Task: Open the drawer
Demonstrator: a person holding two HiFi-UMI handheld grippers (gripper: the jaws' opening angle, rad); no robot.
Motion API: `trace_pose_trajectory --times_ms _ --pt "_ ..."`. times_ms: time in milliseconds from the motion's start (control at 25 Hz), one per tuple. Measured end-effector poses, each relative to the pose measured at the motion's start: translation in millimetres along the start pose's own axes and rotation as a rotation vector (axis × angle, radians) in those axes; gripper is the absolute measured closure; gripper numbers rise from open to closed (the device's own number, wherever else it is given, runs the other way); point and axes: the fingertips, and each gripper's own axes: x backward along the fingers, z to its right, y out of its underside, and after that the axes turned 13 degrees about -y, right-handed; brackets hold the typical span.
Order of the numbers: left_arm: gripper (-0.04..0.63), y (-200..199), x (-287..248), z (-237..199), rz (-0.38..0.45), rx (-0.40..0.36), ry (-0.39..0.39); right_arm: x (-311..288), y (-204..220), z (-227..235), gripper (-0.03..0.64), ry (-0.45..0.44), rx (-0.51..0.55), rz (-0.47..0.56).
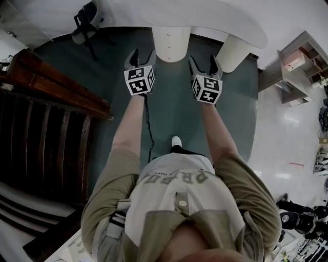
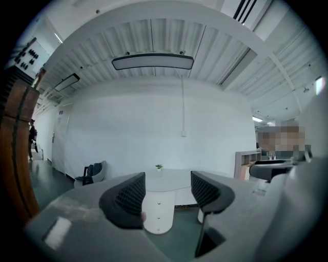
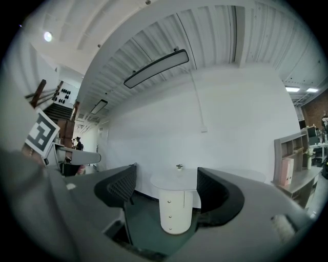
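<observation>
1. Ahead of the person, under the white worktop point(image 1: 215, 15), stands the round drawer pedestal point(image 1: 171, 43), its drawers seemingly shut.
2. Left gripper point(image 1: 142, 55) and right gripper point(image 1: 204, 64) hover side by side, well short of it, jaws apart with nothing between them.
3. I'd judge this the approach.
4. Next: step closer over the green carpet point(image 1: 174, 112), line one gripper up on a knob point(image 3: 169, 201), clamp it and pull straight back.
</observation>
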Motion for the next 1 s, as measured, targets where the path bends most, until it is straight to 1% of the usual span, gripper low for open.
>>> trace_pose_trajectory --times_ms 160,360,720,1000 --pt "0.304 0.8 -31.2 10.2 -0.014 0.002 -0.022 -23.9 2.0 26.7 0.258 -0.020 -0.005 -0.010" --pt "0.304 -3.5 -52.4 12.8 -0.003 -0.023 -0.043 -49.8 8.9 44.8 0.258 -0.049 -0.012 -0.014" --pt "0.304 -3.1 -87.4 -0.7 -0.015 -0.059 -0.068 -93.9 24.2 50.8 0.258 -0.073 -0.051 -0.025" --pt "0.304 12.6 -123.6 -13.6 -0.046 -0.063 -0.053 -124.7 42.1 56.8 0.258 -0.049 -0.062 -0.052"
